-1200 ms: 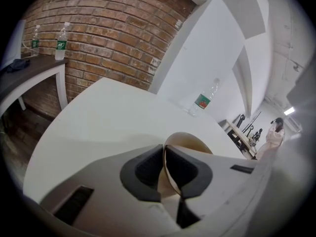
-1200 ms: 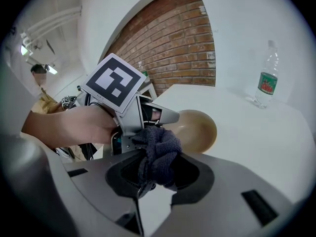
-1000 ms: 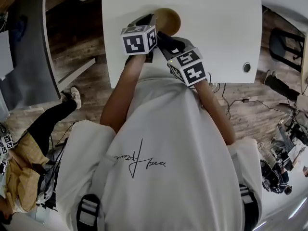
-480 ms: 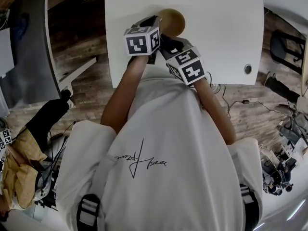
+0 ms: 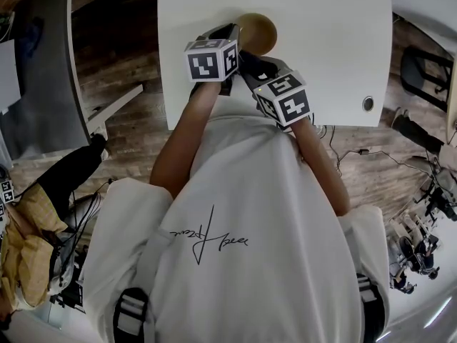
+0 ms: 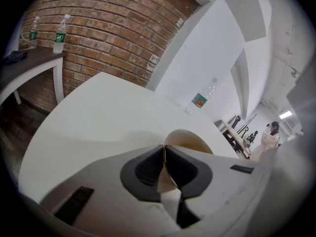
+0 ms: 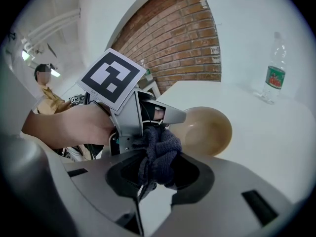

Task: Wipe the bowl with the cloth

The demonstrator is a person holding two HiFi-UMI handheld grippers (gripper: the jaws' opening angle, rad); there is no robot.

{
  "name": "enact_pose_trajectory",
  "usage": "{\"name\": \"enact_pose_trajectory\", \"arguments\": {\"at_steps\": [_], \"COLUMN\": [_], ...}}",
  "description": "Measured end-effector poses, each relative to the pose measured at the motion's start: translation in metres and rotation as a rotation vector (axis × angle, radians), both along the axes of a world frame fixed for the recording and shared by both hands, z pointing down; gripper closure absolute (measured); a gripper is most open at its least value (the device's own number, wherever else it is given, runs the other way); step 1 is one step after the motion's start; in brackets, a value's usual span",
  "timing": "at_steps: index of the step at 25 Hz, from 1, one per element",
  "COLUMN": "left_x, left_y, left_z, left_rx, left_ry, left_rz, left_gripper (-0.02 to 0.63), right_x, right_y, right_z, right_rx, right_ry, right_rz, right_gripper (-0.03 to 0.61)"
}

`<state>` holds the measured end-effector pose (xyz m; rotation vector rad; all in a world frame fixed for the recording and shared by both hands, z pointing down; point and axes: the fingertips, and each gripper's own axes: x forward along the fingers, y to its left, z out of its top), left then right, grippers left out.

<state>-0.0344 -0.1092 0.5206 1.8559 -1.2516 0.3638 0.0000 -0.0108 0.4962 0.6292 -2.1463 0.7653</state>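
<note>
bowl pinned by its rim as cloth comes up for the wipe

a person at a white tabletop (image 5: 325,56) steadies a tan bowl (image 5: 258,31) with the left gripper (image 6: 165,154), its jaws nipped onto the near rim so that the thin wall is caught between the pads. the bowl is at the near-left part of the tabletop, well apart from a clear bottle (image 7: 273,75) standing further off; whether it rests flat or is tipped a little cannot be told. the right gripper (image 7: 155,168) pinches a bunched dark cloth (image 7: 159,152), a knitted-looking wad that bulges past the jaw tips and hangs just beside the left gripper, short of the bowl's hollow.

the bowl looks stiff, smooth and light, so it would likely skate or tip under a wiping push; a hold on the rim, on the side away from the stroke, seems the sensible purchase, though so thin a wall gives the pads little to bite. the cloth appears soft and should fold to the curve; it seems best gripped by a thick bunch, so that fabric and not the jaws meets the surface
</note>
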Motion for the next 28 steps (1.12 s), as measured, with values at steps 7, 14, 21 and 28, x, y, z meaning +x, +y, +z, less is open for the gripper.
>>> {"name": "enact_pose_trajectory", "arguments": {"at_steps": [7, 14, 21, 28], "left_x": [0.003, -0.002, -0.002, -0.002], "left_y": [0.003, -0.004, -0.005, -0.003], "left_z": [-0.003, 0.003, 0.003, 0.004], "left_rx": [0.002, -0.002, -0.003, -0.007], "left_ry": [-0.003, -0.006, -0.006, -0.006], "left_rz": [-0.002, 0.004, 0.007, 0.006], "left_gripper": [0.603, 0.603, 0.604, 0.604], "right_x": [0.009, 0.008, 0.013, 0.018], "right_y": [0.004, -0.003, -0.005, -0.002], "right_z": [-0.003, 0.003, 0.002, 0.002], "right_rx": [-0.004, -0.017, -0.025, -0.027], "right_ry": [-0.007, -0.003, -0.006, -0.008], "right_rz": [0.007, 0.016, 0.028, 0.029], "right_gripper": [0.474, 0.474, 0.474, 0.474]}}
